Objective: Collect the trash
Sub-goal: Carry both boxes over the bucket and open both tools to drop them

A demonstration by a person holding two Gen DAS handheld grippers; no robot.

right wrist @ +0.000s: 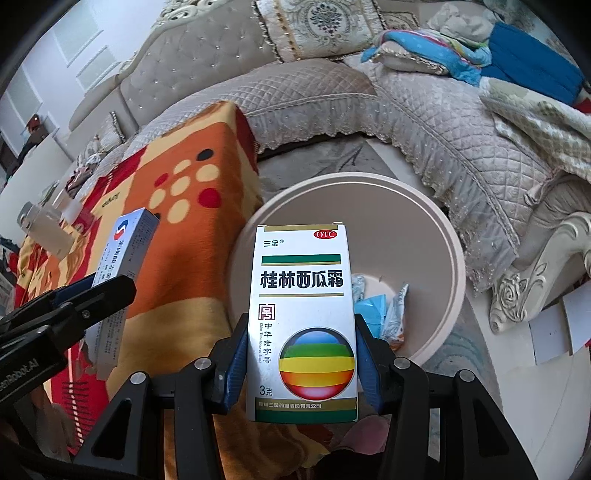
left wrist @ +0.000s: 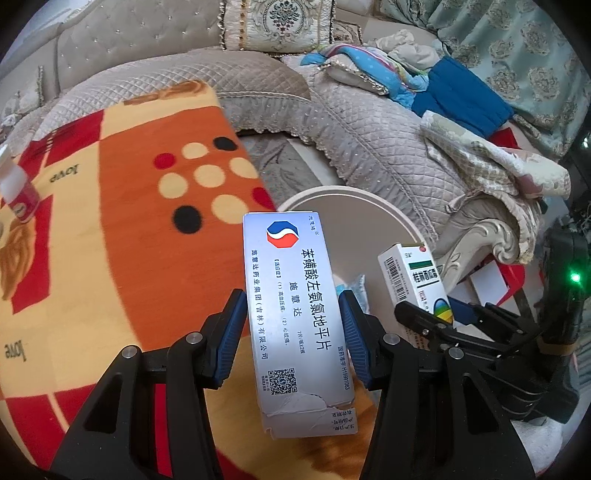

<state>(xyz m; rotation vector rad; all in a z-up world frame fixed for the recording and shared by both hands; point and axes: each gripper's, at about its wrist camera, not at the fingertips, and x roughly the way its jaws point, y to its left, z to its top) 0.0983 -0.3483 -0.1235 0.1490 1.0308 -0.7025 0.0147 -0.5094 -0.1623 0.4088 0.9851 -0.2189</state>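
1. The left gripper is clamped on a long silver medicine box with a red-and-blue emblem; its blue pads press both long sides, and the box stands upright in the lower centre of the left wrist view, its lower end torn.
2. The right gripper is clamped on a white medicine box bearing a green band and a rainbow-striped ball; this box fills the lower centre of the right wrist view.
3. Each held box also shows in the other camera: the white box at the right of the left view, the silver box at the left of the right view.
4. A round, pale bin sits on the floor behind both boxes, in the centre of the right view. Crumpled wrappers lie at its bottom.
5. An orange, red and cream blanket with dots covers the surface at the left of both views. A small red-and-white bottle stands on it at the left edge of the left view.
6. A quilted grey sofa curves across the upper part of both views, with a patterned cushion and piled cloths on it.
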